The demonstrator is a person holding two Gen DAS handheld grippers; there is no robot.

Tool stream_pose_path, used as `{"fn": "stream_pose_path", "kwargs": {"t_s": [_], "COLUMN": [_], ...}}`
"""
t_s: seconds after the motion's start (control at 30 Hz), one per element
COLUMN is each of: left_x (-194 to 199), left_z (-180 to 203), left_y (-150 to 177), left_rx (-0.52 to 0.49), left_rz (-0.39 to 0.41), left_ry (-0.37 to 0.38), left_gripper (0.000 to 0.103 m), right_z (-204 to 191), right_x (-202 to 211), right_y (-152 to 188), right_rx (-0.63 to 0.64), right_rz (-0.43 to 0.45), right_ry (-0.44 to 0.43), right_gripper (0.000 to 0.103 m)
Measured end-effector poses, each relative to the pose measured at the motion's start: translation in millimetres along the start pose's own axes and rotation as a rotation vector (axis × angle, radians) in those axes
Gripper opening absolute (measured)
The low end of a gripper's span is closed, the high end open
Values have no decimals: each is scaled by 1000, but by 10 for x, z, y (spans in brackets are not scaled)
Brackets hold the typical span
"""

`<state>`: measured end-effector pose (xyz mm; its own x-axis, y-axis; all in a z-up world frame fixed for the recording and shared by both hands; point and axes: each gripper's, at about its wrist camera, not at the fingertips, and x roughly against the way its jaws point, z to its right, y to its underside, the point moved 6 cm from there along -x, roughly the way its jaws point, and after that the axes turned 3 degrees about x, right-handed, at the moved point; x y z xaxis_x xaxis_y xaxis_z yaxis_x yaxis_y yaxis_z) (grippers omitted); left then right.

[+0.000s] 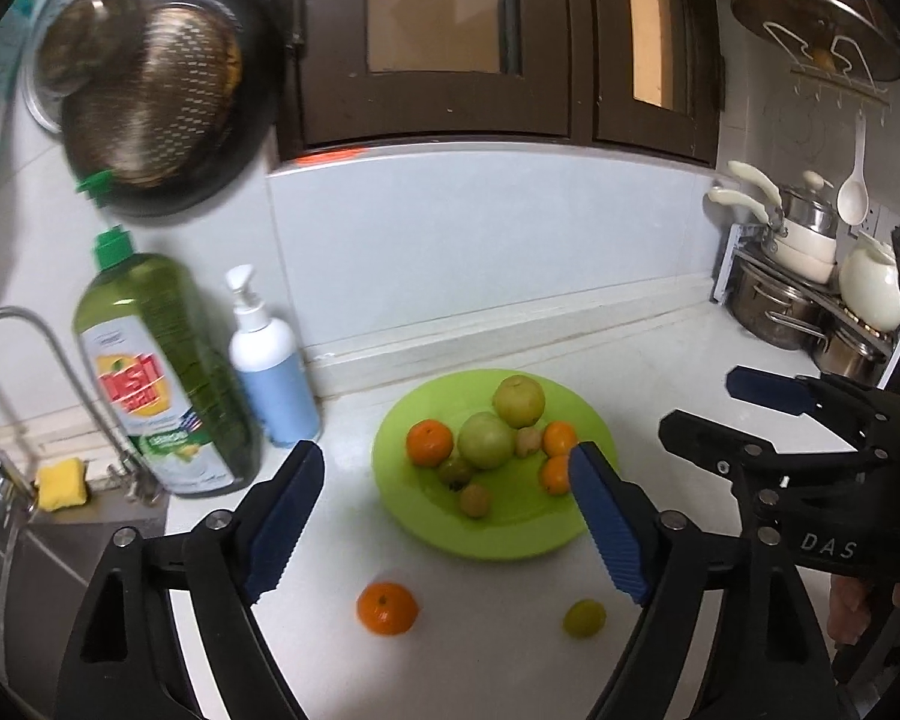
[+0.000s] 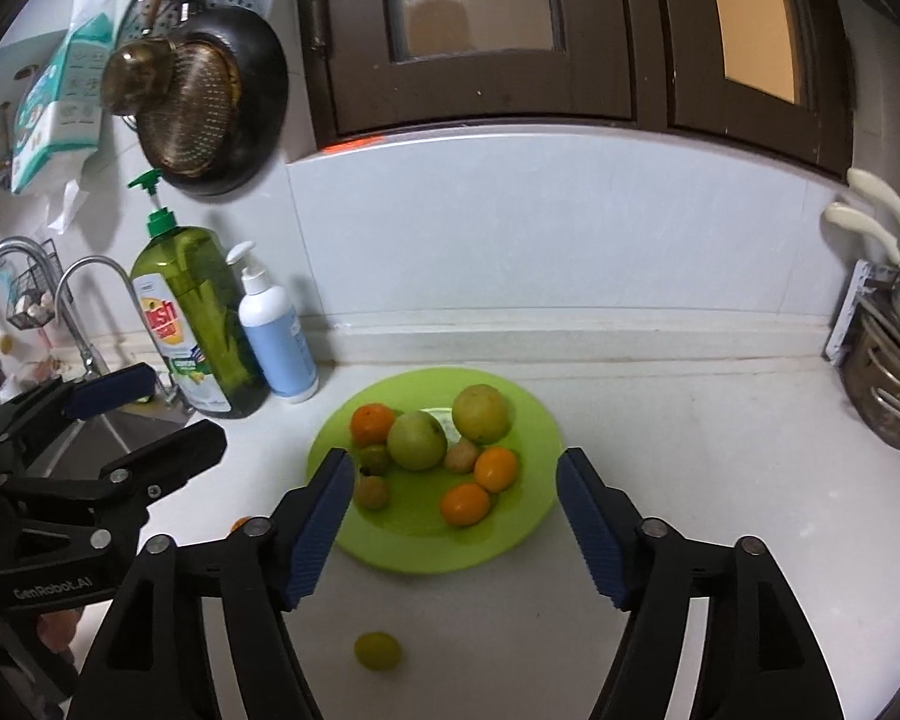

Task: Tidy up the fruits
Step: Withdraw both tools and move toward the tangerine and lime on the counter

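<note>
A lime-green plate (image 1: pixel 510 540) on the white counter holds several fruits: oranges, two big green apples (image 1: pixel 486 439) and small brownish-green ones. In front of the plate lie a loose orange (image 1: pixel 387 608) and a small yellow-green fruit (image 1: pixel 584 618). My left gripper (image 1: pixel 447 453) hovers above the counter, open, with nothing between its blue pads. My right gripper (image 2: pixel 456 459) is open and empty too, held above the plate (image 2: pixel 528 528). The small green fruit (image 2: pixel 377 650) lies below it. The loose orange (image 2: pixel 240 523) is mostly hidden behind its left finger. Each gripper shows in the other's view (image 1: pixel 705 402) (image 2: pixel 183 405).
A green dish-soap bottle (image 1: pixel 168 372) and a white-and-blue pump bottle (image 1: pixel 273 372) stand left of the plate. Beyond them are the faucet (image 1: pixel 30 324), a sink and a yellow sponge (image 1: pixel 60 483). Stacked pots (image 1: pixel 798 276) fill the right corner. A pan and strainer (image 1: pixel 150 96) hang on the wall.
</note>
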<state>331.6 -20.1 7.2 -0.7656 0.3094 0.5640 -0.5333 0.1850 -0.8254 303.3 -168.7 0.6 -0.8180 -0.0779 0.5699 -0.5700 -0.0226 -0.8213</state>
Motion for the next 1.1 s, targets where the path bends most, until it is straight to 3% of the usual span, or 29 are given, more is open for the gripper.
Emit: {"fn": "stream_pose_path", "kwargs": {"t_s": [0.17,0.73,1.1], "left_x": [131,136,-113], "left_z": [-73,-324,-371], "left_y": [140,705,988], "left_rx": [23,51,-34], "left_rz": [-2,-84,-132], "left_ry": [-8,-32,-3], "left_gripper": [87,88,88], "right_z": [-139,-454,-529], "right_x": [115,4,-267], "right_y": [139,656,1014], "right_rx": [7,-4,3], "right_rz": [-1,-111,-220], "right_ry": [-3,-24,6], "right_gripper": [78,79,79]}}
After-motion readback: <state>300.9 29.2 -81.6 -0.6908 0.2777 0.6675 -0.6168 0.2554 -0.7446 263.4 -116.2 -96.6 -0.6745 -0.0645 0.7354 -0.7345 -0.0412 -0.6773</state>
